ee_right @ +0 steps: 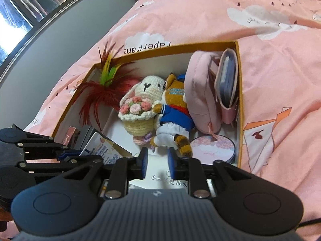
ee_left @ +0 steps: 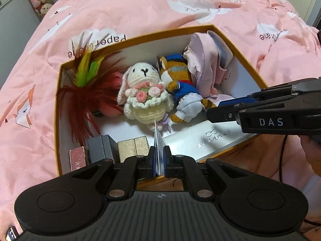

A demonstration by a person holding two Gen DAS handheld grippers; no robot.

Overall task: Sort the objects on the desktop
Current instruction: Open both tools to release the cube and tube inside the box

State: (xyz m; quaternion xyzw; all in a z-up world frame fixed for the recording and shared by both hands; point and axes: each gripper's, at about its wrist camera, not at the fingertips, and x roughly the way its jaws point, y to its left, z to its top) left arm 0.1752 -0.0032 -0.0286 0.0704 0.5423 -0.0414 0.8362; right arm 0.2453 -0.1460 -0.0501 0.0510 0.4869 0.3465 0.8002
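Observation:
An orange-rimmed box (ee_left: pixel 248 64) lies on a pink bedspread. My left gripper (ee_left: pixel 159 155) is shut on a thin white and blue card (ee_left: pixel 158 140), held edge-up over the box's near side; the card (ee_right: pixel 100 146) also shows in the right wrist view. My right gripper (ee_right: pixel 158 161) stands open with nothing between its blue pads (ee_right: pixel 144 161), just above a white glasses case (ee_right: pixel 170 182). It reaches in from the right (ee_left: pixel 216 110) in the left wrist view. Inside the box are a crochet bunny (ee_left: pixel 144 92), a fox plush (ee_left: pixel 180 86) and a pink pouch (ee_left: pixel 202 60).
A red feather toy (ee_left: pixel 88 92) fills the box's left corner. Small pink (ee_left: pixel 77 158), grey (ee_left: pixel 100 147) and gold (ee_left: pixel 132 147) boxes line the near wall. A round pink compact (ee_right: pixel 213 146) and a pink card wallet (ee_right: pixel 227 86) sit at the right. Bedspread (ee_left: pixel 140 10) surrounds the box.

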